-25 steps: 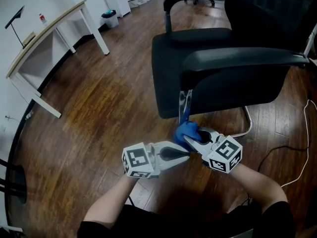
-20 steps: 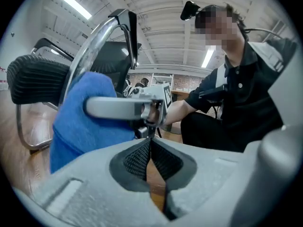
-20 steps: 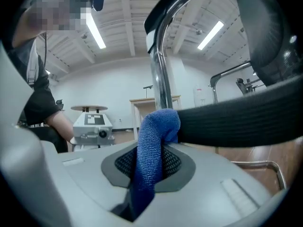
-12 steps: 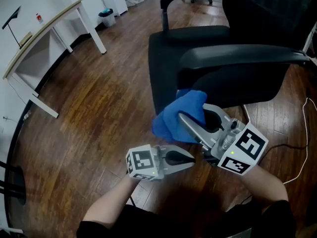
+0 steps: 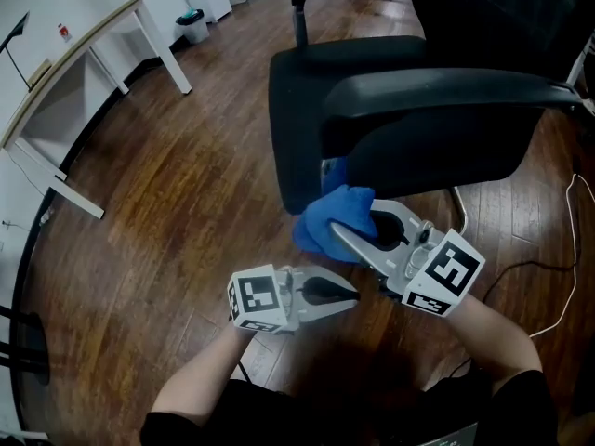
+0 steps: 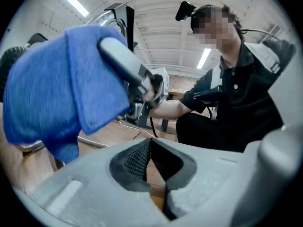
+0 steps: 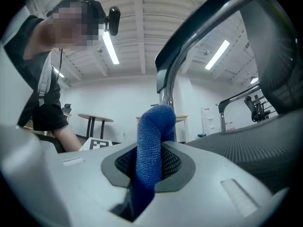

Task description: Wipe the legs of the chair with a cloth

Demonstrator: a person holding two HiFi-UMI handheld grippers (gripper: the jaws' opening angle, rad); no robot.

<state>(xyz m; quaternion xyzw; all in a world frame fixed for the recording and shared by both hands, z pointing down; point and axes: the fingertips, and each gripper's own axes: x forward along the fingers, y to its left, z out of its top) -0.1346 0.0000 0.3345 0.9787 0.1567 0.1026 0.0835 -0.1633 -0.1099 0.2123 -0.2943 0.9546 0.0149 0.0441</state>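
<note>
We read no words, brands or numbers. The left cube (image 5: pixel 258 299), behind the fingers of the left gripper (image 5: pixel 353 295), and the right cube (image 5: pixel 444 275), behind those of the right gripper (image 5: pixel 342 226), carry square coded markers, not letters. A wall label (image 5: pixel 63 32) far beyond the fingers is illegible.

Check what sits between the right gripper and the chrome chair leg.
The blue cloth, clamped in the right gripper, bunches up in front of the chair leg. The head view shows it, and the right gripper view too.
</note>
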